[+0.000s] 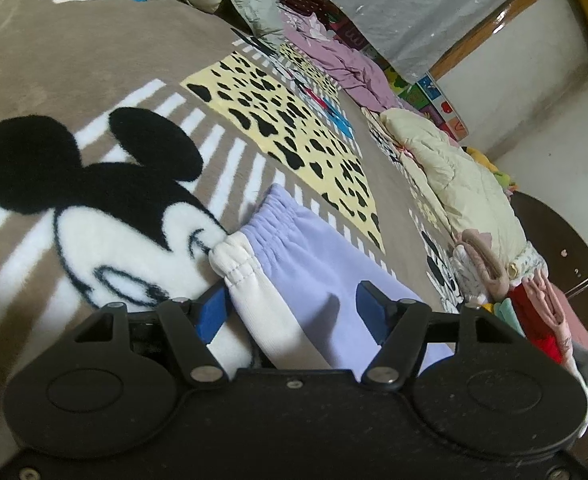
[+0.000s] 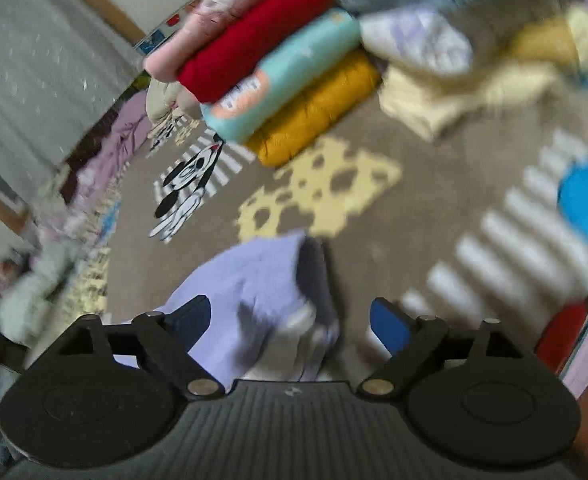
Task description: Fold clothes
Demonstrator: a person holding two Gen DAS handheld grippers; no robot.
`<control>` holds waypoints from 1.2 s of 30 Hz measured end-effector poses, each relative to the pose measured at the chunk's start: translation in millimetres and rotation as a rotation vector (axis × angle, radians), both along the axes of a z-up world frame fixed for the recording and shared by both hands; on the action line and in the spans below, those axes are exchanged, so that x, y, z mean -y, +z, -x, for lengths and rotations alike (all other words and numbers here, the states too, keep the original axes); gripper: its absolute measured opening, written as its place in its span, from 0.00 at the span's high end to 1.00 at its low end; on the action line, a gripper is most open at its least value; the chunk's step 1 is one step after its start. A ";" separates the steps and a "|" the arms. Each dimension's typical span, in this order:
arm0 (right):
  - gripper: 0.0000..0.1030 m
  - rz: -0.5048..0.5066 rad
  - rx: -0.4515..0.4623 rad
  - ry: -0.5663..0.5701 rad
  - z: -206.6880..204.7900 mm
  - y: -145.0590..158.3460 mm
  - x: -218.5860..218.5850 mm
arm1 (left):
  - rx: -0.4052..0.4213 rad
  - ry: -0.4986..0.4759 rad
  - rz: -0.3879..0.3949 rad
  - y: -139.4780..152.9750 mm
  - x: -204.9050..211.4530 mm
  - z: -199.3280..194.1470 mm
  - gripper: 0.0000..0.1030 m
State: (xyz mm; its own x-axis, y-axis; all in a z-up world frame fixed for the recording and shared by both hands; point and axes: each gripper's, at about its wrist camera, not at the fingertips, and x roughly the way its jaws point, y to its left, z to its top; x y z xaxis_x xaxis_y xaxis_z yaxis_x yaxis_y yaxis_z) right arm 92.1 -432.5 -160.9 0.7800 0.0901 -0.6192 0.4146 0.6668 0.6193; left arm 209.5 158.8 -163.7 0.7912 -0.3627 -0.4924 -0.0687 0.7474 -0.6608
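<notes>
Through the left wrist camera I am looking at my left gripper with its blue pads spread wide apart, gripping nothing. The lavender garment is lying between and beyond the pads on the brown cartoon blanket; its gathered elastic band and a white cuff are sitting right against the printed mouse face. The left pad is touching or just beside the white cuff; I cannot tell which. Past the mouse face, a yellow spotted patch is showing in the blanket, and beyond it a cream padded jacket is lying beside a stack of folded clothes.

Through the right wrist camera, which is heavily blurred, I am seeing my right gripper with its fingers also standing wide apart. The lavender garment is bunching up between them, nearer the left finger, on the same blanket. Far beyond the garment, a row of folded clothes in pink, red, teal and mustard is resting on the blanket.
</notes>
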 end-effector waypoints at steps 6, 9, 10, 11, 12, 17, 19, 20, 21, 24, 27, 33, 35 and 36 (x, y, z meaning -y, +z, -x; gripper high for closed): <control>0.24 -0.137 0.020 0.006 5.2 -26.1 -16.0 | 0.023 0.006 -0.029 -1.1 5.1 0.3 0.34; 0.37 -0.119 0.019 -0.012 0.5 -26.2 -24.5 | 0.046 0.010 -0.087 -2.6 15.3 -2.1 0.36; 0.39 -0.109 0.026 -0.019 -0.3 -26.3 -26.2 | 0.052 0.011 -0.088 -3.2 16.1 -2.9 0.37; 0.42 -0.100 0.035 -0.026 -1.2 -26.6 -27.8 | 0.051 0.012 -0.085 -4.2 15.3 -3.9 0.45; 0.45 -0.100 0.041 -0.034 -1.9 -27.4 -28.7 | 0.044 0.011 -0.074 -5.4 14.0 -5.3 0.58; 0.72 -0.095 0.054 -0.030 -5.4 -33.2 -29.6 | 0.059 -0.011 -0.050 -4.1 18.3 -8.6 0.94; 0.76 -0.110 0.065 -0.035 -5.2 -32.8 -28.8 | 0.119 0.009 -0.007 5.6 15.5 -2.3 0.95; 0.77 -0.110 0.073 -0.035 -5.1 -29.9 -29.0 | 0.147 0.015 0.008 12.4 13.3 1.6 0.95; 0.78 -0.106 0.090 -0.030 -5.8 -24.3 -29.5 | 0.179 0.020 0.014 20.4 10.5 6.7 0.95; 0.78 -0.096 0.152 -0.010 -9.1 -5.1 -30.7 | 0.281 0.042 0.026 45.7 0.4 24.5 0.95; 0.79 -0.100 0.235 0.041 -17.0 18.5 -32.9 | 0.363 0.096 0.021 66.4 -22.2 52.5 0.95; 0.79 -0.132 0.388 0.211 -36.4 50.4 -56.0 | 0.363 0.208 -0.019 69.4 -79.2 111.6 0.95; 0.79 -0.147 0.379 0.265 -42.3 45.2 -69.1 | 0.264 0.219 -0.036 53.4 -96.6 125.0 0.93; 0.79 -0.148 0.349 0.291 -45.0 36.7 -76.5 | 0.164 0.218 -0.060 41.4 -102.5 124.5 0.83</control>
State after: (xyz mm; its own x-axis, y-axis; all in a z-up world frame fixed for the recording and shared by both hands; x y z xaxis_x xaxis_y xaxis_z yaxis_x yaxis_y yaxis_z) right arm 137.1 -356.0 -124.2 0.8686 0.4030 -0.2884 -0.0259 0.6181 0.7857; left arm 85.0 261.3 -122.2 0.9183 -0.1489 -0.3669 -0.1283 0.7648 -0.6314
